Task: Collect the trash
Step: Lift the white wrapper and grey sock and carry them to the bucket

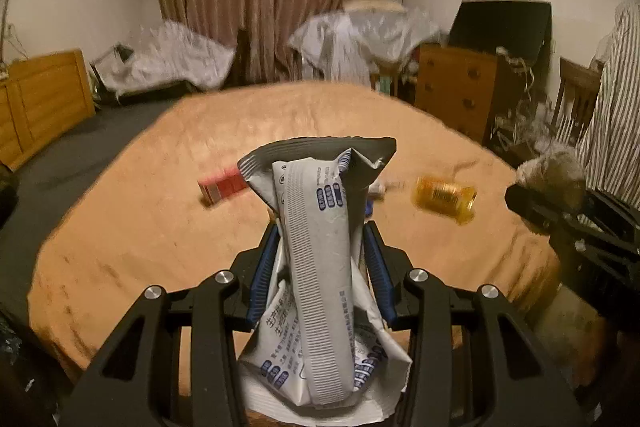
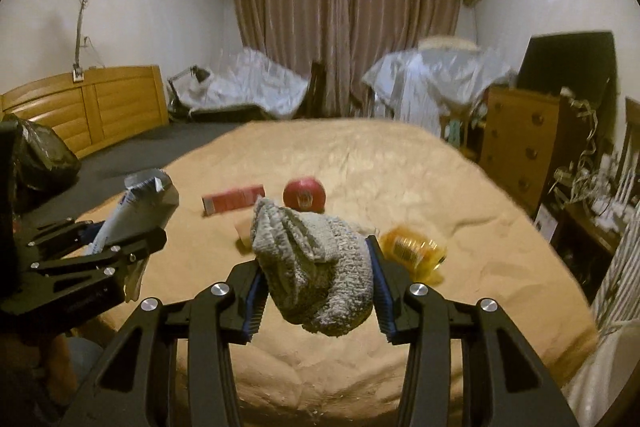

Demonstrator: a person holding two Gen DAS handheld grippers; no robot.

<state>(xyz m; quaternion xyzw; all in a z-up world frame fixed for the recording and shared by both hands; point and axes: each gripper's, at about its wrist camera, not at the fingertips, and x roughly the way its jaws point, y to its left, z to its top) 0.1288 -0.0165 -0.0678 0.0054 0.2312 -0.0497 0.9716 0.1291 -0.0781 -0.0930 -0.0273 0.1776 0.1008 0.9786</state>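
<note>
Our left gripper (image 1: 320, 227) pinches a crumpled wrapper (image 1: 316, 267); our right gripper (image 2: 316, 267), at three o'clock, pinches a grey cloth (image 2: 316, 267).

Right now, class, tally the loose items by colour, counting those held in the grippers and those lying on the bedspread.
Red: 2, the red box and the red round item
Yellow: 1, the yellow bottle
White and grey: 1, the crumpled packet
Grey: 1, the grey sock
Total: 5

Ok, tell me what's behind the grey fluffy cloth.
Behind the grey fluffy cloth: a round red tin and a red box on the orange blanket. The tin's lower edge is covered.
</note>
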